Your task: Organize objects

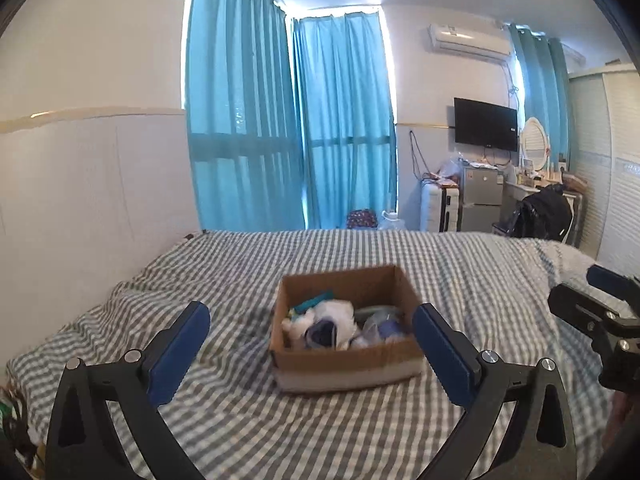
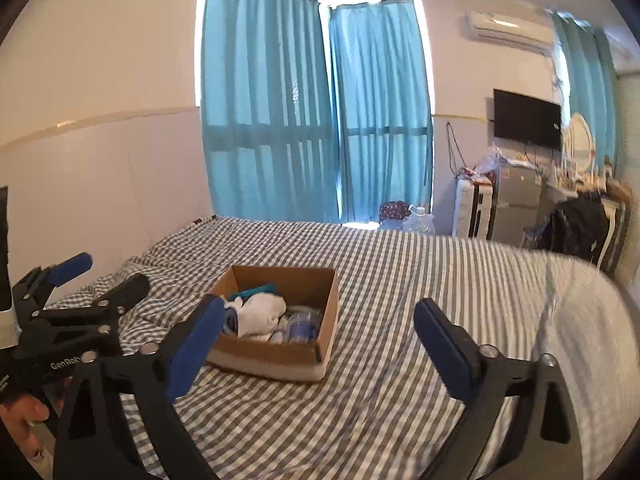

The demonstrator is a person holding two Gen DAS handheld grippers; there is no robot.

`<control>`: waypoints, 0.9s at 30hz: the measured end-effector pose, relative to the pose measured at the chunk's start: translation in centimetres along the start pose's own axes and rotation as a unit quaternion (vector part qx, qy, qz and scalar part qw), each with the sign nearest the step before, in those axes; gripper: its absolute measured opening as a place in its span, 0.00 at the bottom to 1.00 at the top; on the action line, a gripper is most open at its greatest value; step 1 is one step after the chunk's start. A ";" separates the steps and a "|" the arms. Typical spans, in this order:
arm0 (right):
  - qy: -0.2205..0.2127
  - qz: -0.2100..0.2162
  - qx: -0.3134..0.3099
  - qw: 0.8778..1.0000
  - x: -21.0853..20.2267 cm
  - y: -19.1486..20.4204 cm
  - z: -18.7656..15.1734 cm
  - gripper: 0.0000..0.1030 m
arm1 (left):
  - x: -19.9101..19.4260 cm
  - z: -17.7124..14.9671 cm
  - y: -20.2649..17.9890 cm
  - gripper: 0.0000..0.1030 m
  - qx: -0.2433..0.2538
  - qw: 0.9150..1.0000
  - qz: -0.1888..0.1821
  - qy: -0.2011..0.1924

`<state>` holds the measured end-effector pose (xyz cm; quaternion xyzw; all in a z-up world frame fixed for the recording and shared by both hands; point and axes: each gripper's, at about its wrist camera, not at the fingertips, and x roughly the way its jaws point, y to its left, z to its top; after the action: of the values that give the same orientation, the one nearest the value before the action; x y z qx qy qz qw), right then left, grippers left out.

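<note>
An open cardboard box sits on the grey-and-white checked bed. It holds a white cloth, a teal item and clear plastic things with blue parts. My left gripper is open and empty, held above the bed just in front of the box. My right gripper is open and empty, to the right of the box, which shows the same white cloth. Each gripper appears in the other's view: the right one, the left one.
A white wall runs along the bed's left side. Blue curtains hang behind the bed. Past the far edge stand a suitcase, a small fridge, a wall TV and a chair with a dark bag.
</note>
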<state>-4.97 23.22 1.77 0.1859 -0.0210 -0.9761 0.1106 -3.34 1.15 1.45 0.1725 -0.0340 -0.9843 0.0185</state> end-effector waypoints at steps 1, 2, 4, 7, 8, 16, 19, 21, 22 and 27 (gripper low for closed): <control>-0.002 -0.004 0.006 1.000 -0.1 -0.1 -1.2 1.00 | -0.1 -0.7 0.0 1.00 0.005 1.000 -0.003 0.001; -0.006 -0.009 0.008 1.000 -0.2 -0.1 -2.4 1.00 | 0.0 -1.3 0.1 1.00 0.009 1.000 -0.003 0.007; 0.000 -0.024 -0.005 1.000 0.1 0.3 -4.1 1.00 | 0.1 -2.0 0.4 1.00 0.007 1.000 -0.009 0.021; 0.005 -0.037 -0.029 0.999 0.2 1.0 -4.5 1.00 | 0.1 -2.2 0.8 1.00 -0.004 0.999 -0.011 0.033; 0.004 -0.035 -0.034 0.999 0.3 1.3 -4.3 1.00 | 0.1 -2.2 0.9 1.00 -0.004 0.999 -0.011 0.032; 0.020 -0.037 -0.030 0.999 0.7 1.7 -4.1 1.00 | -0.8 -2.6 1.7 1.00 -0.028 0.999 -0.014 0.020; 0.024 -0.042 -0.014 0.999 0.8 1.4 -4.0 1.00 | -1.0 -2.5 1.8 1.00 -0.031 0.999 -0.014 0.021; 0.021 -0.046 -0.009 0.999 0.7 1.2 -3.9 1.00 | -1.0 -2.5 1.9 1.00 -0.035 0.999 -0.014 0.023; 0.019 -0.048 -0.010 0.999 0.6 1.2 -3.8 1.00 | -1.1 -2.6 2.0 1.00 -0.041 0.999 -0.012 0.023; 0.010 -0.055 -0.013 0.998 0.2 1.2 -3.9 1.00 | -0.9 -2.7 2.3 1.00 -0.061 0.997 -0.018 0.035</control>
<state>-3.50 22.00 -1.81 0.1947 0.0025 -0.9791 0.0596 -1.50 -1.23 -0.63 0.2060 0.0297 -0.9780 0.0128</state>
